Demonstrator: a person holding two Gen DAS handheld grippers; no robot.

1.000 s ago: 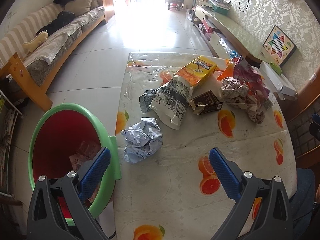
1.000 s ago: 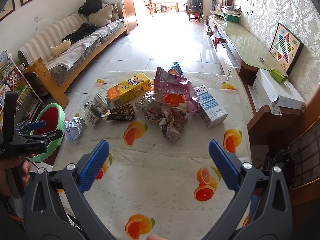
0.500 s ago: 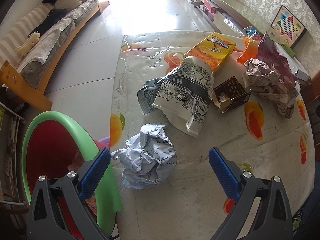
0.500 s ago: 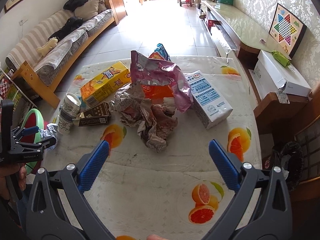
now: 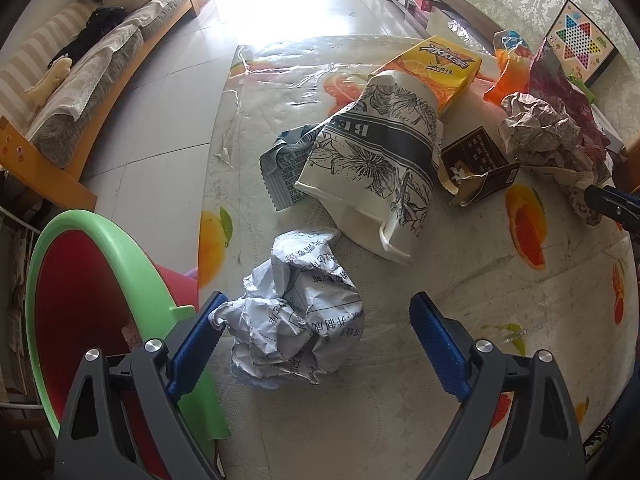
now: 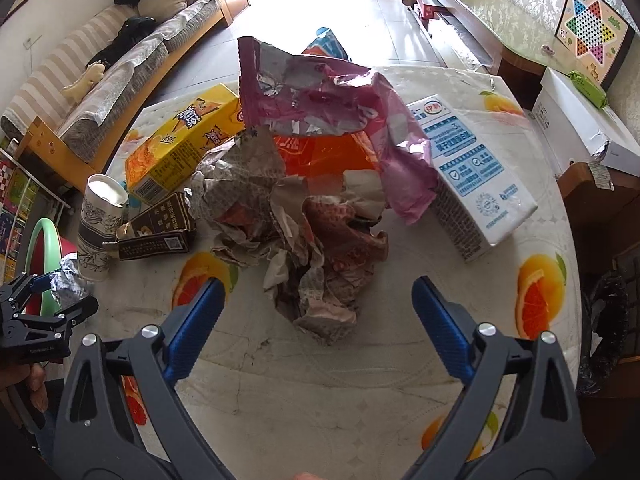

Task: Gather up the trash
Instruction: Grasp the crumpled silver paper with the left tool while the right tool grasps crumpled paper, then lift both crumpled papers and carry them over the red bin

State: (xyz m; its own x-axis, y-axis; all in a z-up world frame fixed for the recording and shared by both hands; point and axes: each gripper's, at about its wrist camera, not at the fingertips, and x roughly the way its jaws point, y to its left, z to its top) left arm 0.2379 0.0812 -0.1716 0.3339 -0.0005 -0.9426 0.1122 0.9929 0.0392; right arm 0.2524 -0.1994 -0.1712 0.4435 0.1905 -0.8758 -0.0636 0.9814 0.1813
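As claws close, crumpled paper [image 5: 294, 312], wrinkled newspaper [image 6: 304, 236]

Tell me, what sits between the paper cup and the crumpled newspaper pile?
A small dark carton, torn open, lies between the paper cup and the crumpled newspaper pile; the right wrist view shows it.

Crumpled white printed paper ball [image 5: 294, 314] lying at the table edge beside the green-rimmed red bin [image 5: 100, 248], crumpled newspaper wad [image 6: 296, 232] sitting mid-table under a pink foil wrapper [image 6: 332, 108]
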